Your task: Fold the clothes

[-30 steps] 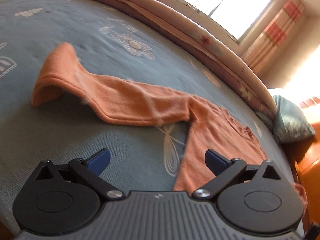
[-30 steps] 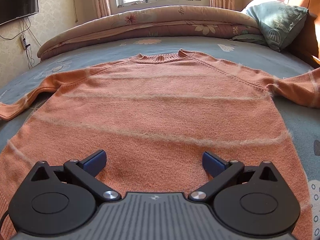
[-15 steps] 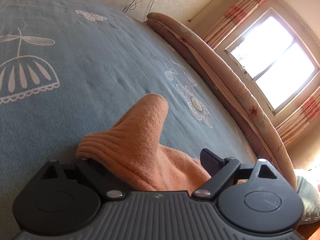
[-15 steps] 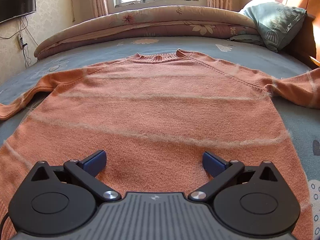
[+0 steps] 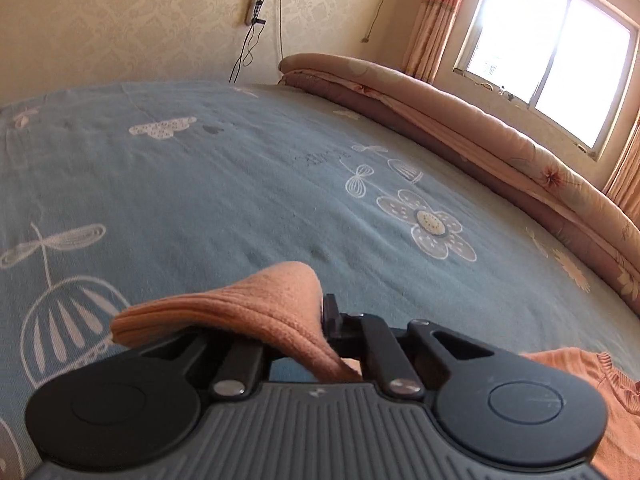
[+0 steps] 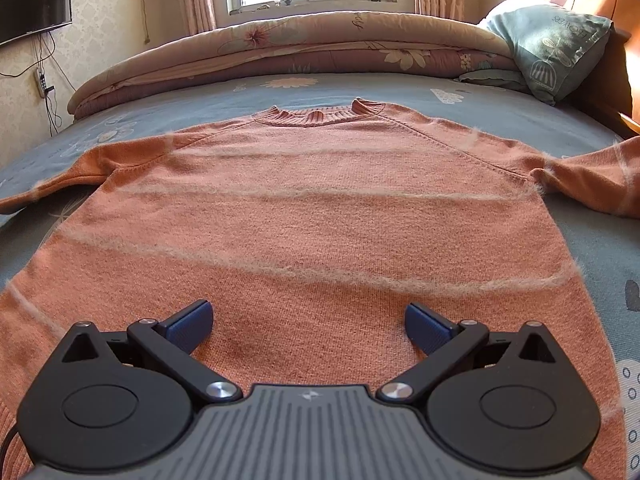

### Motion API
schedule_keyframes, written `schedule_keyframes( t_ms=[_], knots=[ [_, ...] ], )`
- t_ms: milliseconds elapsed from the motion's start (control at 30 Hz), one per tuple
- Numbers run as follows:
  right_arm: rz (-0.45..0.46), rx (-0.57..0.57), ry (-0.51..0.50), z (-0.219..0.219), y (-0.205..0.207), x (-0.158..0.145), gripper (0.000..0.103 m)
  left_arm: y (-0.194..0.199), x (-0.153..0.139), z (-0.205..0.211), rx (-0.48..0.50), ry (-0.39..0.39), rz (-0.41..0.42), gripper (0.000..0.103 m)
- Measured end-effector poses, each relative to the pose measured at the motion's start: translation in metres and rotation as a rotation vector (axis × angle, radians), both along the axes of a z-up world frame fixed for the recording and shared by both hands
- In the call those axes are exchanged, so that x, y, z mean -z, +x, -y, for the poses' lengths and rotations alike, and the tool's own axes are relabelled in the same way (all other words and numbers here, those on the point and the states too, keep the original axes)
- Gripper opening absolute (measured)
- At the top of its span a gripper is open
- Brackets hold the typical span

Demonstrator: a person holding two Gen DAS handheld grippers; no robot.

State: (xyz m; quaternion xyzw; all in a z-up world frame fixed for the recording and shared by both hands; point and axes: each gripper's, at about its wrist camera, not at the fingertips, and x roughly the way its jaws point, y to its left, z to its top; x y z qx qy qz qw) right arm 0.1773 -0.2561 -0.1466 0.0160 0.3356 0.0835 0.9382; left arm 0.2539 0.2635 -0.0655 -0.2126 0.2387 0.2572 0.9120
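Left gripper (image 5: 320,320) clamped on sleeve cuff (image 5: 240,312); right gripper (image 6: 308,324) wide, holding nothing.
Its jaws have just been closing on the cuff. Orange sweater (image 6: 312,216) lies flat mid-bed (image 5: 200,184), collar toward the quilt (image 6: 304,40) at the far edge. Carry the cuff low across the chest, keeping the sleeve untwisted; the right could pin the hem.

The sleeve cuff (image 5: 256,312) hides the left tongs' (image 5: 316,320) tips; beside the pillow (image 6: 552,46), the sweater's (image 6: 312,216) other sleeve is cut off.
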Motion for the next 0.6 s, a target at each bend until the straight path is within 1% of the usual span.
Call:
schedule_keyframes(
  t_ms=[67, 167, 267, 333, 433, 600],
  knots=[
    [0.0, 0.001, -0.002, -0.001, 0.0, 0.0, 0.103, 0.013, -0.018, -0.007, 0.009, 0.053, 0.009, 0.005],
    [0.0, 0.002, -0.005, -0.001, 0.0, 0.0, 0.103, 0.032, -0.038, -0.01, 0.015, 0.102, 0.018, 0.005],
    [-0.001, 0.003, -0.008, -0.001, 0.0, 0.0, 0.103, 0.042, -0.057, -0.002, 0.046, 0.168, 0.078, 0.005],
    [-0.002, 0.002, -0.012, -0.001, 0.0, 0.0, 0.103, 0.045, -0.062, 0.003, 0.063, 0.206, 0.093, 0.005],
    [-0.002, 0.002, -0.013, -0.001, 0.0, 0.0, 0.103, 0.046, -0.049, -0.008, 0.048, 0.181, 0.054, 0.005],
    [-0.002, 0.002, -0.011, 0.0, -0.001, 0.001, 0.103, 0.038, -0.003, -0.035, 0.002, 0.09, -0.035, 0.008]
  ],
)
